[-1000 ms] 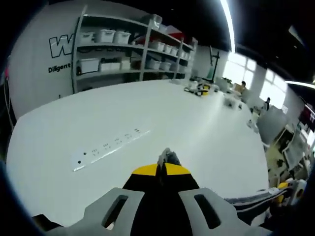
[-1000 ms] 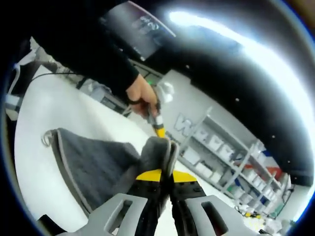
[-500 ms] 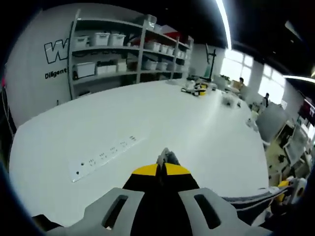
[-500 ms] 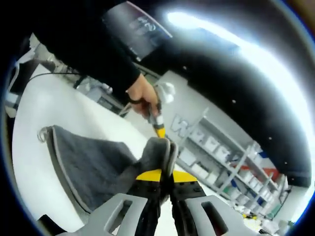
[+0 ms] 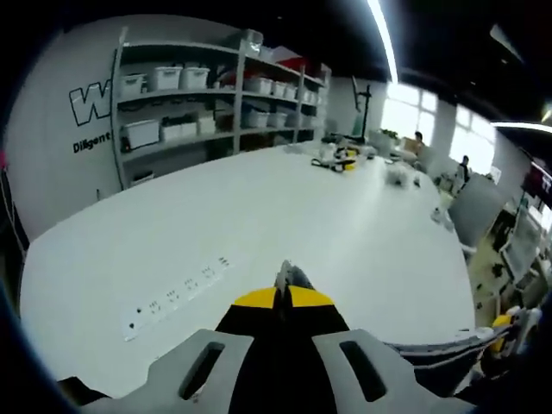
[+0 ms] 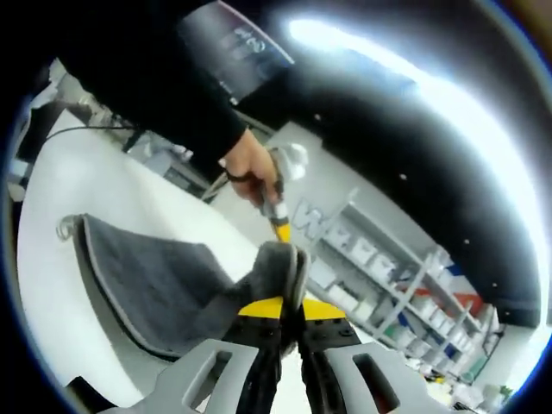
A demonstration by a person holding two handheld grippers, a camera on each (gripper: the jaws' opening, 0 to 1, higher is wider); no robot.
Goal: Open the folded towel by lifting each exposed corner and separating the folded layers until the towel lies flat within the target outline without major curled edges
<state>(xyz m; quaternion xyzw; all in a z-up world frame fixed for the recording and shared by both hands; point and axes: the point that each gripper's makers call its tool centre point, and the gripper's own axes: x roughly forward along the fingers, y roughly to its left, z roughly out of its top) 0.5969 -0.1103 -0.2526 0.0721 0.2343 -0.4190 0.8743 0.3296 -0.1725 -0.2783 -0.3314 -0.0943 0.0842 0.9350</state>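
White and broad, the desk (image 5: pixel 285 207) runs away from the left gripper (image 5: pixel 288 278) toward metal shelving (image 5: pixel 216 95) stacked with pale storage bins along a grey wall, with bright windows (image 5: pixel 423 112) beyond the far right corner. A strip of power sockets (image 5: pixel 177 293) is set into the desktop near its left edge, and a small yellow-and-black clutter of items (image 5: pixel 341 157) sits near the far edge. In the left gripper view the jaws are pressed together, and a sliver of grey cloth seems pinched at their tip — too small to be sure it is the towel. In the right gripper view, tilted steeply, the right gripper (image 6: pixel 285 259) has its jaws closed on a bunched corner of the grey towel (image 6: pixel 147 276), which hangs down and away to the left as a broad sheet with a paler hem and a small loop at its far corner, lifted above the desk rather than lying on it. Just beyond that pinched corner a person's hand (image 6: pixel 250 168) in a dark sleeve grips the other tool, whose yellow tip meets the same raised edge of towel.
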